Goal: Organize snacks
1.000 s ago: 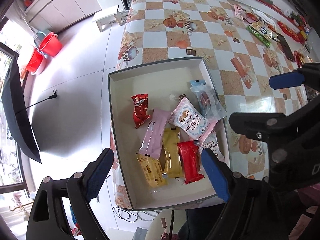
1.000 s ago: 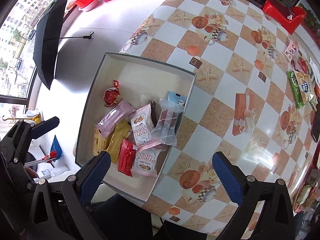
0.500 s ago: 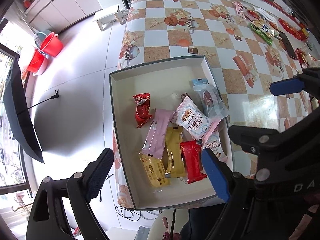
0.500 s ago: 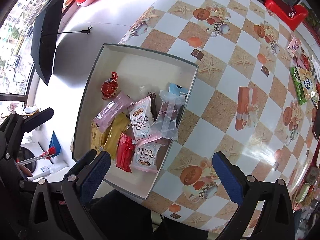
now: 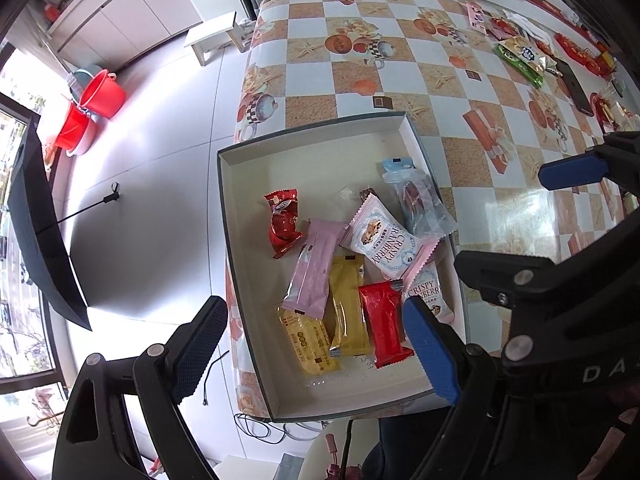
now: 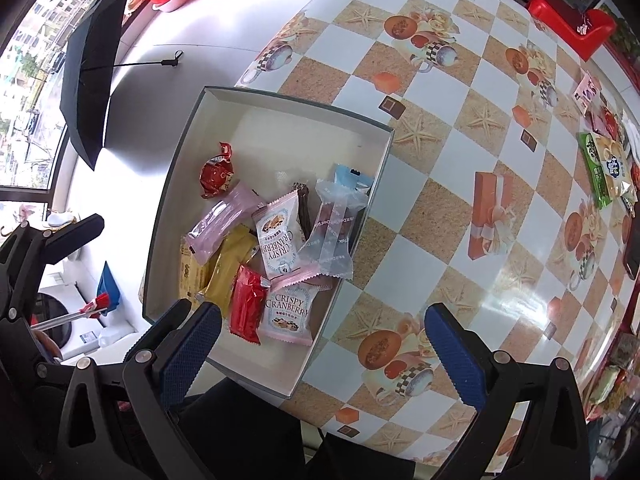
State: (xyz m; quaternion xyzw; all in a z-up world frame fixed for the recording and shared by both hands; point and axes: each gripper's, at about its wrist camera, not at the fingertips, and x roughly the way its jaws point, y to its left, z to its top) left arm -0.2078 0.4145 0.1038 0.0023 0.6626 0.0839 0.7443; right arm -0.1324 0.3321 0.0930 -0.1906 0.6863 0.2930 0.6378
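Note:
A shallow white box (image 5: 320, 130) with a dark rim sits at the near left corner of the checkered table (image 5: 400, 60). It holds several wrapped snacks: a red candy (image 5: 284, 220), a pink bar (image 5: 314, 268), two Crispy Cranberry packs (image 5: 384, 242), yellow bars (image 5: 348, 304), a red bar (image 5: 384, 320) and a clear pack (image 5: 420, 204). My left gripper (image 5: 316, 350) hangs open high above the box's near end, empty. My right gripper (image 6: 322, 354) is open above the box's (image 6: 296, 100) near right corner, holding nothing. Its blue finger (image 5: 572, 170) shows in the left wrist view.
More snacks lie at the table's far right, among them a green pack (image 6: 600, 168) and a dark phone (image 5: 572, 88). On the floor to the left are an open black umbrella (image 5: 44, 240), red buckets (image 5: 100, 94) and a white stool (image 5: 216, 36).
The right gripper has drifted only slightly over the box's near right corner. The left gripper and the snacks in the box have stayed where they were.

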